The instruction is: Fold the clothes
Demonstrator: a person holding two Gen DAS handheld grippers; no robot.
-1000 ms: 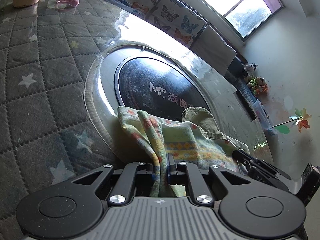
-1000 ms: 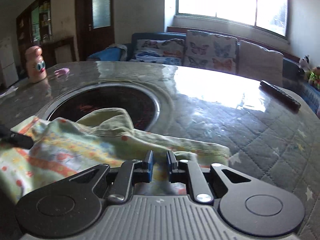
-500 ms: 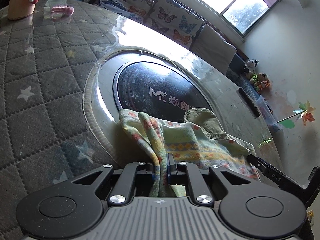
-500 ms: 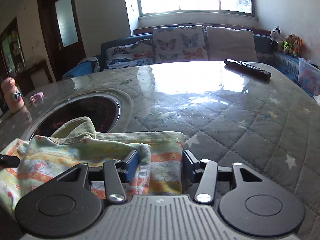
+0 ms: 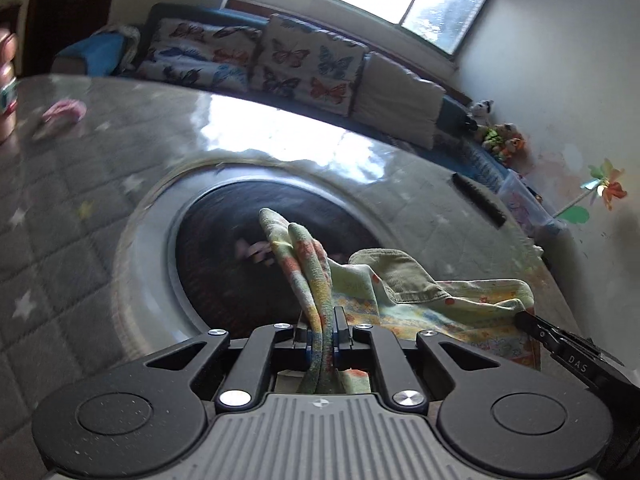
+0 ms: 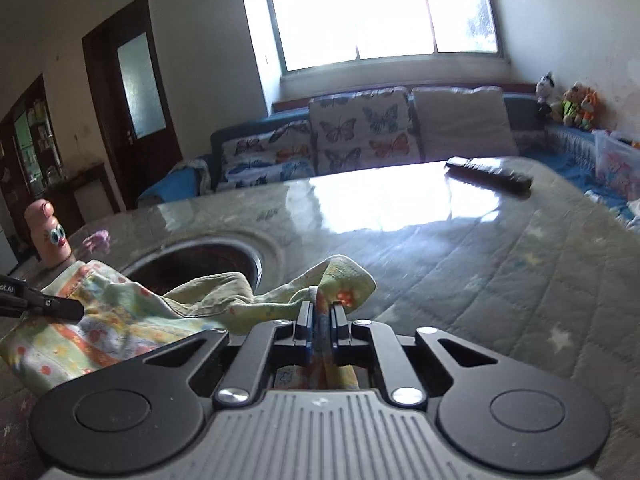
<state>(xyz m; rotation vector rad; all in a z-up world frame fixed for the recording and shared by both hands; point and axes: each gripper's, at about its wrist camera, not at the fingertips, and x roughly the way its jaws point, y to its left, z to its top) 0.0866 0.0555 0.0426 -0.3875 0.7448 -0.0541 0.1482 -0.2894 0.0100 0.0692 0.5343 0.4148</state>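
A small pale green garment with orange and yellow print (image 5: 416, 304) lies bunched over the dark round inset (image 5: 224, 248) of the quilted table. My left gripper (image 5: 322, 316) is shut on one edge of it, a fold standing up between the jaws. My right gripper (image 6: 322, 312) is shut on the opposite edge of the garment (image 6: 120, 320), which is raised off the table. The right gripper's tip shows in the left wrist view (image 5: 560, 344); the left gripper's tip shows in the right wrist view (image 6: 44, 304).
A black remote (image 6: 488, 174) lies near the table's far edge. A pink bottle with eyes (image 6: 48, 236) and a small pink object (image 6: 98, 240) stand at the far left. A sofa with butterfly cushions (image 6: 352, 136) runs behind the table.
My right gripper was open around the garment's edge half a second ago and has shut on it. Both grippers have lifted and tilted up, raising the cloth's edges.
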